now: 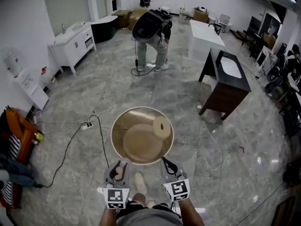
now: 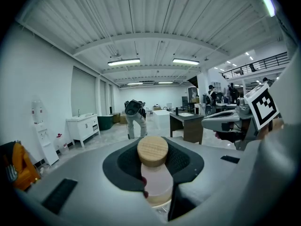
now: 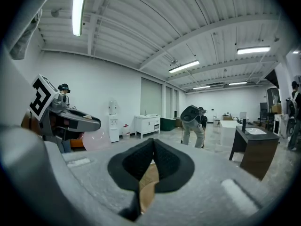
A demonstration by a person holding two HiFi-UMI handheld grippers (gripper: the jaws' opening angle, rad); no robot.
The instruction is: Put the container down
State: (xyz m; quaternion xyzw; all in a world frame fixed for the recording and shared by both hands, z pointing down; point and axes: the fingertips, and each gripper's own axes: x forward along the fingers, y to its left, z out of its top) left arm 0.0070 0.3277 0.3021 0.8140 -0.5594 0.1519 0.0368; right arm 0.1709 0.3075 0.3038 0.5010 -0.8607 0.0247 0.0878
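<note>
A round tan container (image 1: pixel 125 126) hangs in front of me above the floor, with a flat disc and a small round piece lying inside. At its near left edge my left gripper (image 1: pixel 117 167) is shut on a pale knob with a round wooden cap (image 2: pixel 152 150); the left gripper view looks along those jaws (image 2: pixel 153 171). My right gripper (image 1: pixel 167 164) is shut on the near right rim, and a thin tan edge (image 3: pixel 149 186) shows between its dark pads (image 3: pixel 164 166). The container's underside is hidden.
A person (image 1: pixel 153 32) bends over farther up the marble floor. A dark vanity (image 1: pixel 225 86) stands right, a white tub (image 1: pixel 204 36) behind it, and a white cabinet (image 1: pixel 73 44) at left. Cables and a power strip (image 1: pixel 87 125) lie left of the container.
</note>
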